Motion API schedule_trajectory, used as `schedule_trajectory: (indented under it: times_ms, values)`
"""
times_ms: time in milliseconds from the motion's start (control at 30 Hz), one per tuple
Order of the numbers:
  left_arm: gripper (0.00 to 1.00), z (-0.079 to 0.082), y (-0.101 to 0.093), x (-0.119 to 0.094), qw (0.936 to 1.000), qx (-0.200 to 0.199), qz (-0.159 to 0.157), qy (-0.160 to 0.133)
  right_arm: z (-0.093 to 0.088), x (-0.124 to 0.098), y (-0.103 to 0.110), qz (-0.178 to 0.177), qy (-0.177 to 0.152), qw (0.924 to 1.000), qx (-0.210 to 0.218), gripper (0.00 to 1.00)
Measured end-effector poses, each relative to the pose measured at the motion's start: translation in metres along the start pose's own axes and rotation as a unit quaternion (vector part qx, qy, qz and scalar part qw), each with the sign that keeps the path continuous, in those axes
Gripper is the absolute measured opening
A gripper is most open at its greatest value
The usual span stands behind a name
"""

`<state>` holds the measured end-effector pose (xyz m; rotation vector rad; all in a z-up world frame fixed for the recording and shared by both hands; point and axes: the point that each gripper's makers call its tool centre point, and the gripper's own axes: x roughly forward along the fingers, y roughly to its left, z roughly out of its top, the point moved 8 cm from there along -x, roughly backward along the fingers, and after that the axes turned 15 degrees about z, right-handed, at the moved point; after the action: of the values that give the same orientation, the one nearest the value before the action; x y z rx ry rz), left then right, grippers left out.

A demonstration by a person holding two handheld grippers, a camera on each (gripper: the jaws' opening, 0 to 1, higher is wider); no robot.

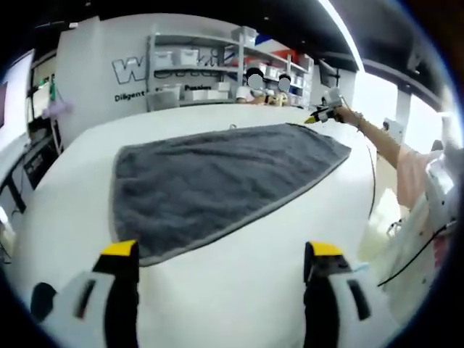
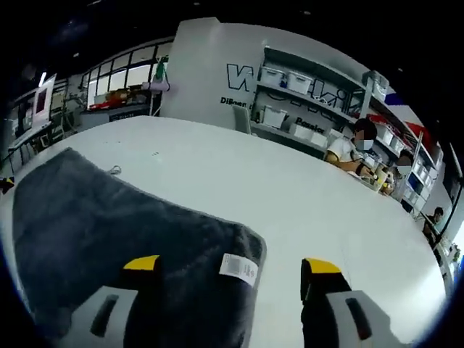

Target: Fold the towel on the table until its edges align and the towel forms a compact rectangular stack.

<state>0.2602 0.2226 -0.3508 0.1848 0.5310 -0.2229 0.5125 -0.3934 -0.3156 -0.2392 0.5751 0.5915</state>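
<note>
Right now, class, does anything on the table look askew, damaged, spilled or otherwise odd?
Nothing stands out. The grey towel lies spread flat and unfolded on the white table, its white care label showing at one corner. No spill or damage is visible.

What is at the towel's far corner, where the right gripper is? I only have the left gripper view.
Observer: In the right gripper view, a white label lies on that corner of the grey towel.
Operator: Is the right gripper shut on the towel?
Observer: No. The right gripper is open, with one jaw over the towel and the other over the bare white table.
Operator: Is that corner folded over?
Observer: No, it lies flat there.
</note>
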Motion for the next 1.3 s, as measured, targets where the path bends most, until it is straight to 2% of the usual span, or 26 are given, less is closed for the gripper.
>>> schedule_trajectory:
  times_ms: [133, 267, 433, 600, 1033, 1200, 1300]
  values:
    - [0.99, 0.000, 0.003, 0.000, 1.0000, -0.002, 0.002, 0.000, -0.011, -0.024, 0.021, 0.018, -0.002, 0.9997, -0.019, 0.93]
    - [0.99, 0.000, 0.003, 0.000, 1.0000, -0.004, 0.001, 0.000, -0.024, -0.045, 0.041, 0.042, 0.009, 0.9988, -0.025, 0.99]
    - [0.99, 0.001, 0.002, 0.001, 1.0000, -0.004, -0.002, -0.002, -0.036, -0.067, 0.066, 0.073, 0.002, 0.9969, -0.030, 0.99]
    - [0.99, 0.002, 0.002, 0.002, 1.0000, -0.002, -0.003, -0.002, -0.054, -0.090, 0.091, 0.083, -0.014, 0.9959, -0.035, 0.99]
    - [0.99, -0.001, 0.007, -0.002, 1.0000, -0.001, 0.002, 0.000, -0.102, -0.127, 0.112, 0.072, -0.042, 0.9965, -0.009, 0.99]
    - [0.99, -0.005, 0.010, -0.003, 0.9999, -0.006, 0.013, 0.000, -0.116, -0.128, 0.116, 0.061, -0.032, 0.9976, -0.005, 0.99]
    - [0.99, -0.007, 0.012, -0.004, 0.9998, -0.007, 0.017, 0.002, -0.118, -0.129, 0.117, 0.059, -0.032, 0.9977, -0.005, 0.99]
